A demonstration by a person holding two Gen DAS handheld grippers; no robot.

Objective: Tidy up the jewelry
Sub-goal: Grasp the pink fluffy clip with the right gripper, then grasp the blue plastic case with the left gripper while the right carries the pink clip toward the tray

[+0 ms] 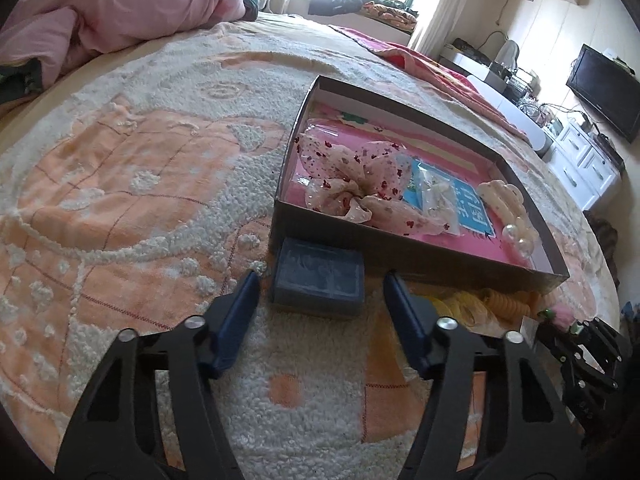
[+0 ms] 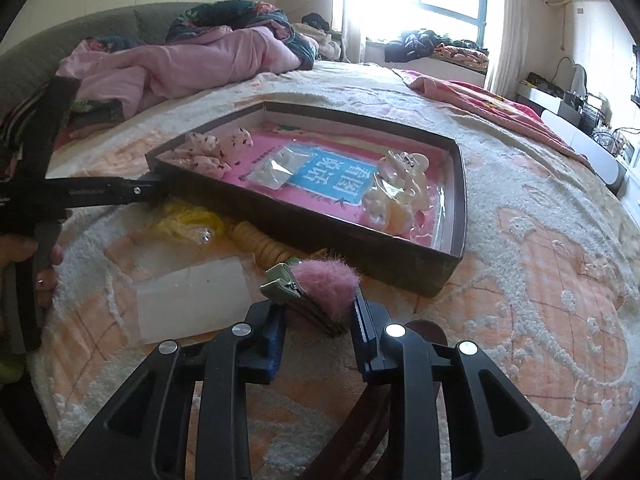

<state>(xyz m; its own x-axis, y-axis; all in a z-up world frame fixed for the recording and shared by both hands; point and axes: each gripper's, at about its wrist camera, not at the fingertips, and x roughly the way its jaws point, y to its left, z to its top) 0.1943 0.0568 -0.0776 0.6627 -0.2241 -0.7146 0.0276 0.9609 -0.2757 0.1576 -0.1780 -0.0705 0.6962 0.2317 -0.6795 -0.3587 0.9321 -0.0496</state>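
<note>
From the left wrist, our left gripper [image 1: 320,280] is spread either side of the small flat blue-grey box [image 1: 319,274] lying dead ahead, against the shallow brown cardboard tray [image 1: 420,258]. From the right wrist, our right gripper [image 2: 318,310] pinches the fluffy pink hair clip [image 2: 326,280], tray just beyond.

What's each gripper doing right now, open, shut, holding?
Left gripper: open, fingers either side of the blue box, not pressing it.
Right gripper: shut on the pink fuzzy clip.

both wrist views near tray [image 1: 420,256]
</note>
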